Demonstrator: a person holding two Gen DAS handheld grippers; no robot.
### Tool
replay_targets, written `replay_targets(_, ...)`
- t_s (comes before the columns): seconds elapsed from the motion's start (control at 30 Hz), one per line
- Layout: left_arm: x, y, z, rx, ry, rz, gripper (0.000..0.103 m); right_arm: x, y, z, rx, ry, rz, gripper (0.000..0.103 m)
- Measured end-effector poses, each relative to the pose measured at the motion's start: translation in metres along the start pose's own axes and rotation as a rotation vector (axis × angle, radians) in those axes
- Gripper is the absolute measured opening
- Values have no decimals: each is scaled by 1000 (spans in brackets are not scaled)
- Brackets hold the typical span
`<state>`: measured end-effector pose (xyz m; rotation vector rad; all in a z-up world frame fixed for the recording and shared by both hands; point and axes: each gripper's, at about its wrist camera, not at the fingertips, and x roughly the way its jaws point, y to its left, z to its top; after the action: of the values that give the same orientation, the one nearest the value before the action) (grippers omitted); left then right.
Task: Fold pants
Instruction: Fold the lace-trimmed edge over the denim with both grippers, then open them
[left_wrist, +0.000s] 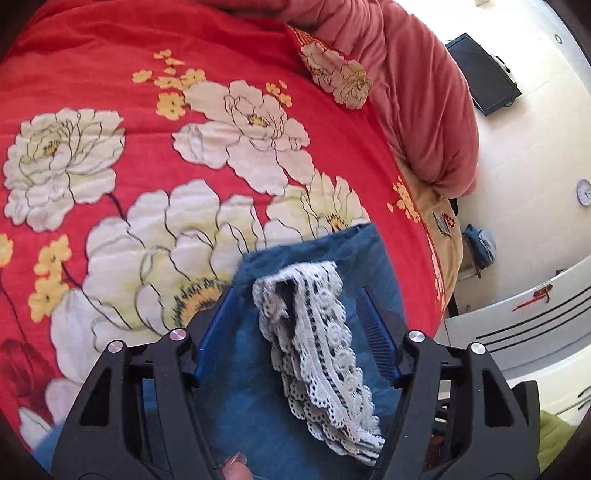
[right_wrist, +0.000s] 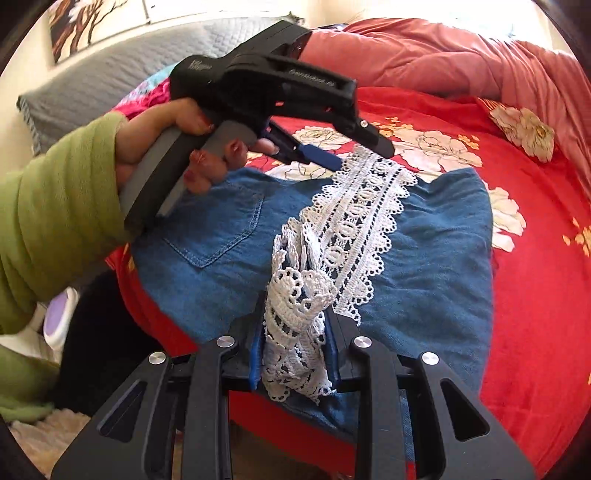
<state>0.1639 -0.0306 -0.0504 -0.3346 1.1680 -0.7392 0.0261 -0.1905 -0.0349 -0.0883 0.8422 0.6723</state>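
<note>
left tool (left_wrist: 295, 314) agape, right tool (right_wrist: 295, 354) clamped

A red bedspread printed with large white and yellow flowers (left_wrist: 229, 155) covers the bed. A bunched salmon-pink quilt (right_wrist: 424, 55) lies along its far edge. A grey quilted pillow (right_wrist: 92, 85) rests near a tree painting (right_wrist: 85, 22). A round wall clock (left_wrist: 584, 192) hangs beyond.

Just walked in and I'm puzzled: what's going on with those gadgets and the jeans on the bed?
A person is folding blue denim pants with white lace trim on a red floral bedspread. The right hand-held gripper is clamped on a bunch of the lace. The left hand-held gripper stands open around the other end of the trim, its pads not pressing it. The pants lie partly folded.
</note>
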Motion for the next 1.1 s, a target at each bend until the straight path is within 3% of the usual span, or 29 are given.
replay_targets(0.13, -7, 3, -19, -74, 2, 32, 58, -3, 0, 0, 11, -7, 13, 25)
replay_targets(0.33, -1, 4, -31, -116, 14, 22, 57, -6, -3, 1, 26, -18, 51, 25)
replay_targets(0.4, 2, 3, -25, -135, 4, -18, 47, -9, -1, 2, 14, -22, 53, 25)
replay_targets(0.47, 8, 0, -21, -148, 6, -48, 22, -12, 0, 2, 7, -26, 50, 25)
replay_targets(0.53, 11, -2, -18, -153, 0, -45, 9, -12, 1, 2, 1, -24, 42, 25)
replay_targets(0.73, -14, -5, -26, -152, -72, -31, 8, -14, 10, 6, -32, -24, 46, 25)
replay_targets(0.8, -28, -3, -31, -137, -106, 8, 8, -10, 18, 8, -58, -23, 56, 25)
replay_targets(0.93, -24, 18, -34, -179, -92, 51, 12, 15, 30, 11, -92, 25, 65, 25)
replay_targets(1.03, -13, 31, -36, -200, -85, 80, 17, 28, 43, 11, -129, 42, 56, 34)
replay_targets(1.1, -12, 31, -37, -203, -98, 68, 17, 26, 47, 10, -138, 37, 68, 46)
